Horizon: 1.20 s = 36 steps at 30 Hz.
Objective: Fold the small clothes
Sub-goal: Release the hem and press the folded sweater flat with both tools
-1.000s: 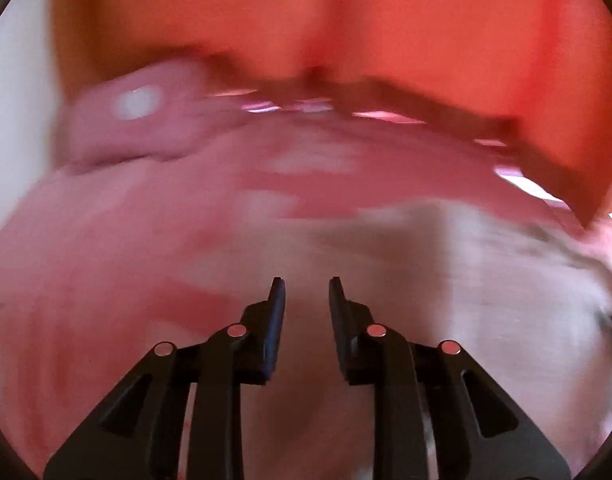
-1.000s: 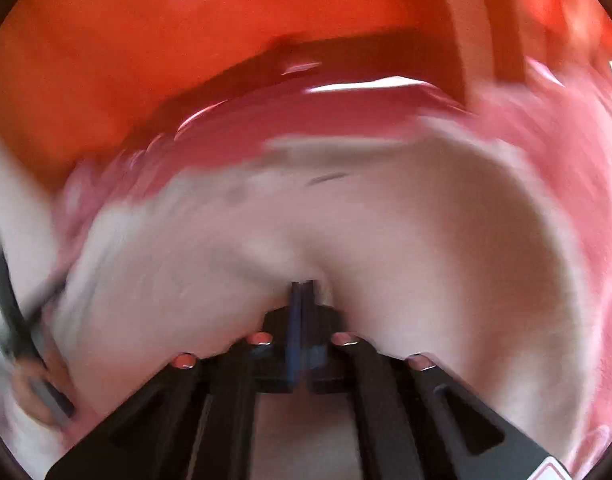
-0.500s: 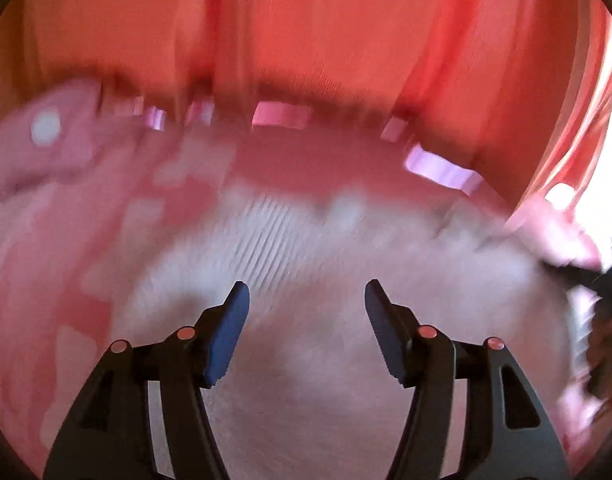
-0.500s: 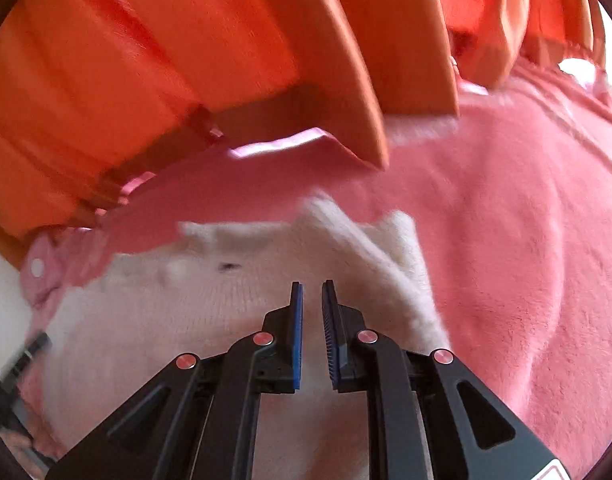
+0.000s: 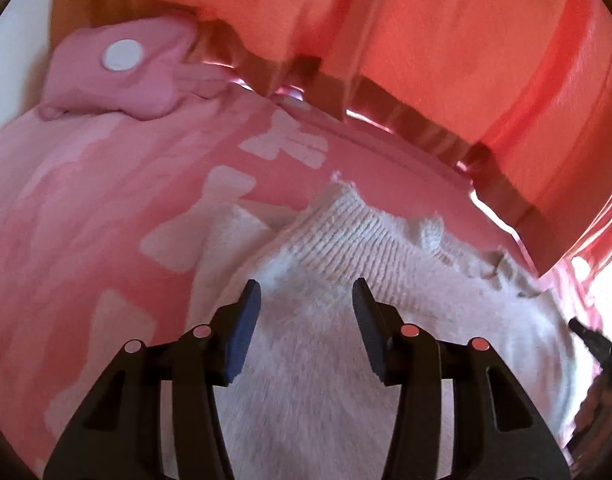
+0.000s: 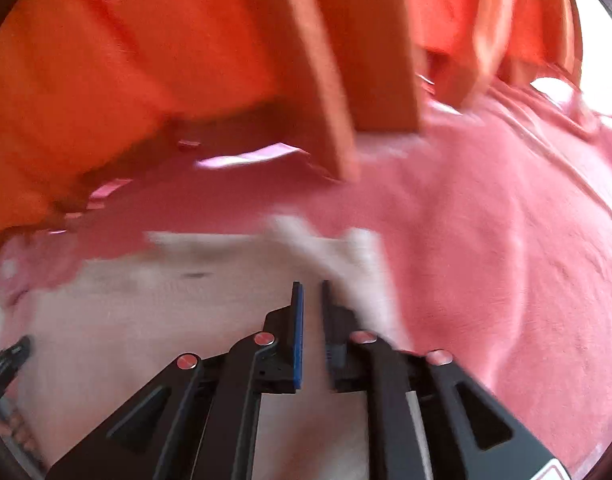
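Garment: a cream knit sweater (image 5: 346, 320) lies on a pink blanket with pale bow shapes (image 5: 106, 208); its ribbed band (image 5: 370, 232) faces the far side, and a second layer of the same knit shows at its left edge, so it appears partly doubled over.

Left gripper (image 5: 304, 292): jaws spread wide, nothing between them, poised just above the near-left part of the sweater, short of the ribbed band.

Right gripper (image 6: 311, 292): jaws drawn close with a narrow gap showing; no cloth is seen pinched there. It sits over the right portion of the sweater (image 6: 166, 320), near where the knit meets the blanket (image 6: 506, 260). This view is blurred.

Surroundings: orange curtains (image 5: 426, 40) hang at the far side; a pink cushion with a white button (image 5: 122, 56) rests at the far left.

Step in hand (judged): between folds, with neither gripper holding the garment.

Next move (judged): each gripper needs a fresh pinch on an edge, probably near the ribbed band, taking every layer so that the fold carries evenly.
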Motion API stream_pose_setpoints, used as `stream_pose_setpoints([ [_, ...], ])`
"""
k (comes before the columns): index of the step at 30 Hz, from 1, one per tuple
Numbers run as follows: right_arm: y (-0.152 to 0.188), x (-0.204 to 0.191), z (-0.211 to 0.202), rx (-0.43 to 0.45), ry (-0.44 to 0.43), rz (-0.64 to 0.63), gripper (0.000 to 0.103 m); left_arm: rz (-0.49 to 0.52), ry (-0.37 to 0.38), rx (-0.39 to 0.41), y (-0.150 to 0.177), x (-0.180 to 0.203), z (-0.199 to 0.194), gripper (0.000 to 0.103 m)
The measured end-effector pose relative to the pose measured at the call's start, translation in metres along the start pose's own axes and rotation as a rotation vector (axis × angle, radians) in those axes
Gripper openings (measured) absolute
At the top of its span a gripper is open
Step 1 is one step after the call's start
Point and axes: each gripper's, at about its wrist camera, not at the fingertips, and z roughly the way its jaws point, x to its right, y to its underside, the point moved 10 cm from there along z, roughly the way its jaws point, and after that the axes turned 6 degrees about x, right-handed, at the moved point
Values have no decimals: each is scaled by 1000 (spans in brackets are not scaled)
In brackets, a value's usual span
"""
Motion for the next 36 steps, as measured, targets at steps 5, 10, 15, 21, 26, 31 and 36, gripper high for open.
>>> stream_pose_setpoints([
  [5,46,-113,-25,-58,-211,-189,14,-115,-64,-3,14,-32,-43,66],
  [10,113,-164,-1,-217,-278,-286,14,-222,-108,-104,58,-65,-49,67],
  [15,120,-165,4,-188,-270,-323,13,-228,-122,-87,67,-66,-50,75],
  [21,118,-159,6,-201,-314,-262,12,-275,-36,-110,61,-52,-45,24],
  [26,112,-154,3,-229,-339,-193,13,-250,81,-18,13,-4,-75,15],
  [31,58,-104,-18,-145,-299,-33,23,-64,266,60,-18,131,-115,10],
  [36,5,1,-38,-34,-208,200,37,123,510,-58,38,292,-111,0],
])
